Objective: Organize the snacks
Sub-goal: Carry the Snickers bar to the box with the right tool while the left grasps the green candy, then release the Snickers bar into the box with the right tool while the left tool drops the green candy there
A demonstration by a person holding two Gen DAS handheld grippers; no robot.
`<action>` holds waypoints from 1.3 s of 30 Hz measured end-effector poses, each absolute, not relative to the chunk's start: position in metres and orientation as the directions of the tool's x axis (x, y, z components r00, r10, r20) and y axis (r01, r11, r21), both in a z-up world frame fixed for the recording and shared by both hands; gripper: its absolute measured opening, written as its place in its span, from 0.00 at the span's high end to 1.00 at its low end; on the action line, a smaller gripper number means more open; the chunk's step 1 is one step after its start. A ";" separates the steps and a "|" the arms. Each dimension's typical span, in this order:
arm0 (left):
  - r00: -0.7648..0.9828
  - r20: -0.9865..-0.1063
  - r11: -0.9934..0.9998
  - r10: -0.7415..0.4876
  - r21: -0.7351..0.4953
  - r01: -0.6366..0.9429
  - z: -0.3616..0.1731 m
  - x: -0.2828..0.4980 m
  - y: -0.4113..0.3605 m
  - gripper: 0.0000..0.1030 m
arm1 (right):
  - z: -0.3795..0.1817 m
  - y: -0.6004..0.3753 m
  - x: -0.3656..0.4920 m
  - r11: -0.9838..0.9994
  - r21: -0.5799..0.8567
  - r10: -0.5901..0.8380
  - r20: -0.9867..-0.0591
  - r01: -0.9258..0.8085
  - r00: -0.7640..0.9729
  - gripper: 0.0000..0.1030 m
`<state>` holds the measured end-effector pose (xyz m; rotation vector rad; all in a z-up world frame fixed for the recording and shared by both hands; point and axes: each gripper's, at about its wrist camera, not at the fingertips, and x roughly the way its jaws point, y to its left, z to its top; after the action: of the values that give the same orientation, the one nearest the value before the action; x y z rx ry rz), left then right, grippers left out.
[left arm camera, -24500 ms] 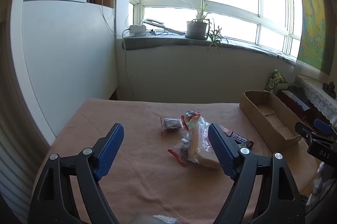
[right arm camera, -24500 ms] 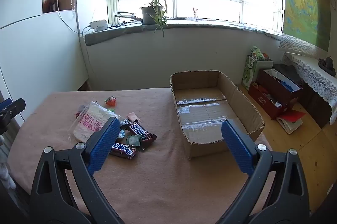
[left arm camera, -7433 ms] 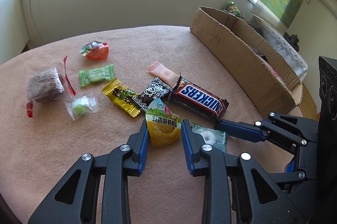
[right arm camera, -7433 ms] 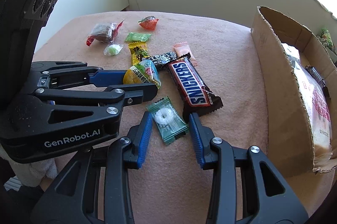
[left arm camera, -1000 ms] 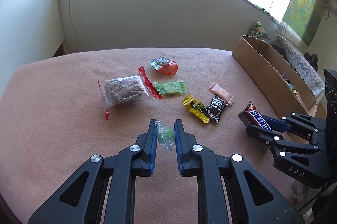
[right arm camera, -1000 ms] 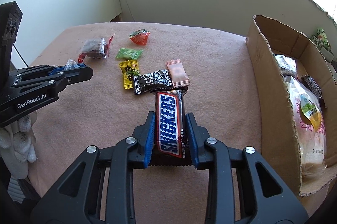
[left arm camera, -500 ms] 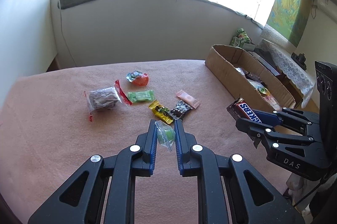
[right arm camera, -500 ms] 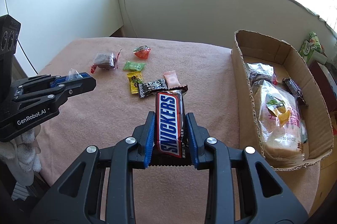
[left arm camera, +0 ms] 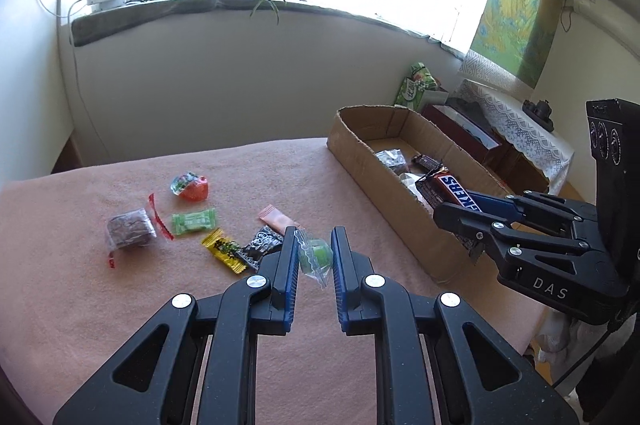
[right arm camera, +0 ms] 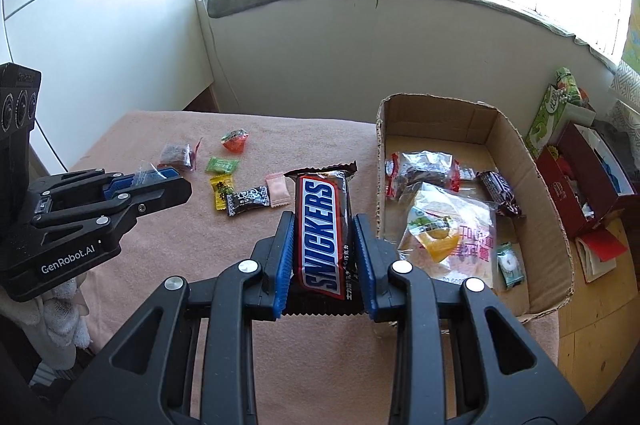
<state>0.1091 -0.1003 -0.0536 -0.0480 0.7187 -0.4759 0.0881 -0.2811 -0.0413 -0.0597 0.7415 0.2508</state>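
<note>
Foil-wrapped bar: a Snickers bar (right arm camera: pixel 325 231) was clamped across its long sides by the right gripper (right arm camera: pixel 324 257), raised above the pink tablecloth (right arm camera: pixel 160 129), just left of the cardboard box (right arm camera: pixel 548 209); it was judged stiff enough to stay level, its wrapper slick.
Clear-wrapped sweet: a green candy (left arm camera: pixel 317 256) was pinched in the left gripper (left arm camera: pixel 314 265), lifted off the cloth; it was judged very light, its crinkly film apt to slip, so the firm middle was the better hold.
Box contents: a bread bag (right arm camera: pixel 460 237), a mint packet (right arm camera: pixel 509 265) and a dark bar (right arm camera: pixel 498 193) were already inside.
Still on the cloth: a yellow candy (left arm camera: pixel 224 255), a black candy (left arm camera: pixel 262 243), a pink sachet (left arm camera: pixel 276 219), a green wafer (left arm camera: pixel 194 221), a brown cake (left arm camera: pixel 130 233) and an orange jelly (left arm camera: pixel 191 187) were left lying.
Obstruction: the box's near wall was judged the one edge to be cleared; both grippers were near each other.
</note>
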 end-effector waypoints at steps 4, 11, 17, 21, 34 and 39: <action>0.642 -0.616 0.880 -0.456 -0.205 0.429 -0.049 0.115 -0.119 0.86 | -0.034 -0.304 0.094 0.977 0.035 0.181 -0.668 -0.212 0.722 0.71; 0.626 -0.611 0.861 -0.485 -0.207 0.466 -0.044 0.130 -0.152 0.86 | -0.025 -0.343 0.113 0.987 0.036 0.139 -0.663 -0.155 0.735 0.71; 0.610 -0.616 0.848 -0.499 -0.201 0.491 -0.044 0.143 -0.180 0.86 | -0.019 -0.376 0.134 0.992 0.050 0.117 -0.659 -0.112 0.743 0.71; 0.602 -0.618 0.840 -0.506 -0.196 0.506 -0.044 0.150 -0.197 0.86 | -0.018 -0.391 0.151 0.995 0.041 0.097 -0.661 -0.092 0.744 0.71; 0.561 -0.631 0.812 -0.536 -0.203 0.547 -0.047 0.170 -0.245 0.86 | -0.036 -0.415 0.212 0.995 0.049 0.093 -0.705 -0.082 0.704 0.71; 0.547 -0.633 0.802 -0.548 -0.211 0.559 -0.050 0.175 -0.257 0.86 | -0.047 -0.415 0.229 0.995 0.052 0.097 -0.724 -0.086 0.682 0.71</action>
<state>0.1748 -0.2569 -0.0502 0.0167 0.7446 -0.6561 0.2288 -0.4153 -0.0474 0.0143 0.8132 0.1029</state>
